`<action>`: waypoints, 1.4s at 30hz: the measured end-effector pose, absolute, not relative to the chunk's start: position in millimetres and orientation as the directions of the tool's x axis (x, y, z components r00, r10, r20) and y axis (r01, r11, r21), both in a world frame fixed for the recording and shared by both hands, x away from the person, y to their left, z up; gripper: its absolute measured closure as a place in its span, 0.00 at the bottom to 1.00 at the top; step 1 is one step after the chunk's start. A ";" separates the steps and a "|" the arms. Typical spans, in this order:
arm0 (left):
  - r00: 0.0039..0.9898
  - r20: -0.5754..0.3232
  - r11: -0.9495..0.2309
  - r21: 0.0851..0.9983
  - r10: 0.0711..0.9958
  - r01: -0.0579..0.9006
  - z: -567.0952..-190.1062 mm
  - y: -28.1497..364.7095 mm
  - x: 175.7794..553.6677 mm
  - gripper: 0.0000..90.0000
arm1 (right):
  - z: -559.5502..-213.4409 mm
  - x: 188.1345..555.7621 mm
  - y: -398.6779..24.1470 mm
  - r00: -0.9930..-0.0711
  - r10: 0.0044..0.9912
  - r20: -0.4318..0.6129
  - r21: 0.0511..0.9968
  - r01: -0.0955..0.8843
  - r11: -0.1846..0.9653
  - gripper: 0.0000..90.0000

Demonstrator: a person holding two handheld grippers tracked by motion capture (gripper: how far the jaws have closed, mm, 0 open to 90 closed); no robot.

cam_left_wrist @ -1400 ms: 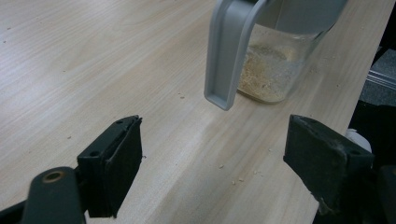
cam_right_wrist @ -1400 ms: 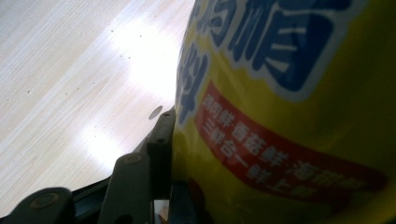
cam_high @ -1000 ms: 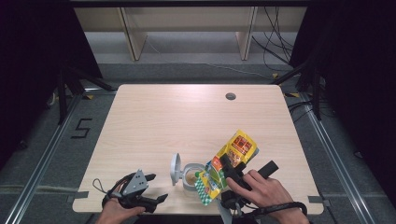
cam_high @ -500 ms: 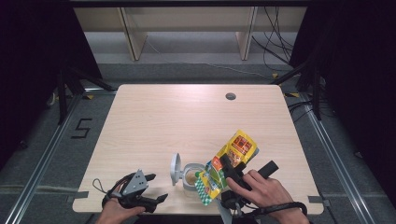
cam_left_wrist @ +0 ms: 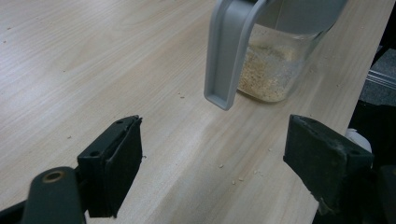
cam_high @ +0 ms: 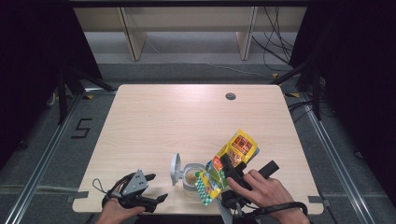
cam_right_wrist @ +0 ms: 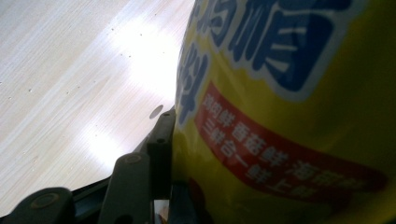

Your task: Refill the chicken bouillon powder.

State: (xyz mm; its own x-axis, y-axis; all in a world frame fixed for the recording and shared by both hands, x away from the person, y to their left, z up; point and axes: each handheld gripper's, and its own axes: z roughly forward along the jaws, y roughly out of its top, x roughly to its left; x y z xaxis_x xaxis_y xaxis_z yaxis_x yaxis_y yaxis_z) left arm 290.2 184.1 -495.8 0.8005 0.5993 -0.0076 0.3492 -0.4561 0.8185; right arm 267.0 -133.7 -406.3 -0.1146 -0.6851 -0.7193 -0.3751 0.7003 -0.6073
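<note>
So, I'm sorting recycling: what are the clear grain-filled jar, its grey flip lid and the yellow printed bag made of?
Clear jar: glass or hard plastic, see-through; can't tell which. Grey flip lid: matte moulded plastic, probably. Yellow printed bag: glossy plastic film, judging by its sheen.

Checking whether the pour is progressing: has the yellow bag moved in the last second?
No. The yellow bag keeps its place over the jar, same gap to the table hole.
</note>
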 end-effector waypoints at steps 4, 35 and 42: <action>0.803 0.001 -0.462 0.818 0.596 0.342 -495.6 184.4 290.6 0.21 | -406.6 266.4 -133.9 -0.113 -0.681 -0.724 -0.605 -0.370 0.705 0.60; 0.813 0.013 -0.471 0.820 0.583 0.325 -494.8 185.0 291.9 0.21 | -405.0 268.6 -133.5 -0.089 -0.700 -0.709 -0.621 -0.391 0.679 0.60; 0.813 0.013 -0.471 0.820 0.582 0.324 -494.8 184.9 291.9 0.21 | -404.6 269.0 -133.3 -0.084 -0.708 -0.701 -0.629 -0.395 0.670 0.60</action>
State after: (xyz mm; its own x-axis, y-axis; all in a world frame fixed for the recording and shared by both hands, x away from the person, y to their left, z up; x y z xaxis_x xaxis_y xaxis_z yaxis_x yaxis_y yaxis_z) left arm 291.9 184.9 -494.8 0.8127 0.5825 0.0133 0.3244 -0.4714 0.8201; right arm 269.0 -133.3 -404.6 -0.0842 -0.7082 -0.7009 -0.3948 0.6696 -0.6291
